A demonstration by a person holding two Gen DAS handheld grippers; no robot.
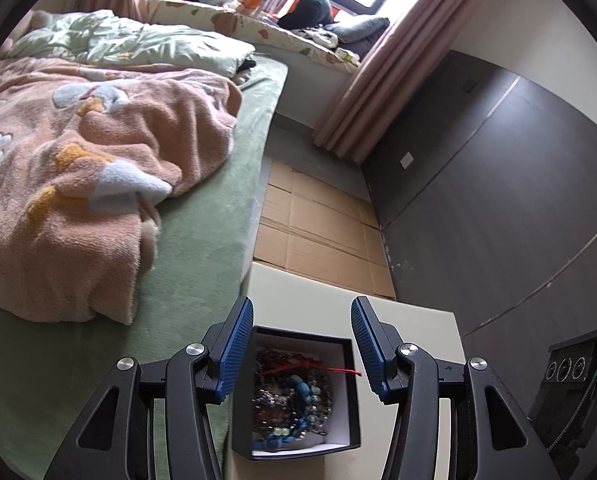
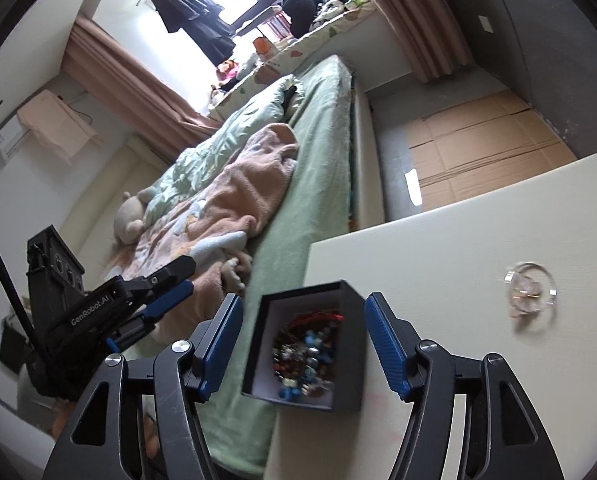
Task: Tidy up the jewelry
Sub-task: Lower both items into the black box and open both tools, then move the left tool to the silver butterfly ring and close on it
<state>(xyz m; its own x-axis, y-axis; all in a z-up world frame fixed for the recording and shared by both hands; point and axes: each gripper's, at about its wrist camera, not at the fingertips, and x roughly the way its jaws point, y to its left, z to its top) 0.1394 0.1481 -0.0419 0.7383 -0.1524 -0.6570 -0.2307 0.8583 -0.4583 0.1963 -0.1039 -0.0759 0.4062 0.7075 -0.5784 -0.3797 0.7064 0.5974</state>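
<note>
A black jewelry box (image 1: 350, 412) with a white lining stands open on the cream table (image 1: 298, 288), full of beaded bracelets (image 1: 294, 396) and a red string. My left gripper (image 1: 302, 344) is open and empty, its blue fingers above and on either side of the box. In the right wrist view the same box (image 2: 348, 348) sits at the table's left edge, and my right gripper (image 2: 303, 344) is open and empty around it. A clear bracelet with a silver ring (image 2: 530, 290) lies on the table to the right. The left gripper (image 2: 154, 300) shows at left, over the bed.
A bed (image 1: 202, 240) with a green sheet and a pink blanket (image 1: 78, 168) touches the table's left side. Flattened cardboard (image 1: 318, 224) covers the floor beyond the table. A dark wall (image 1: 498, 200) runs along the right. The right gripper's body (image 1: 574, 368) shows at right.
</note>
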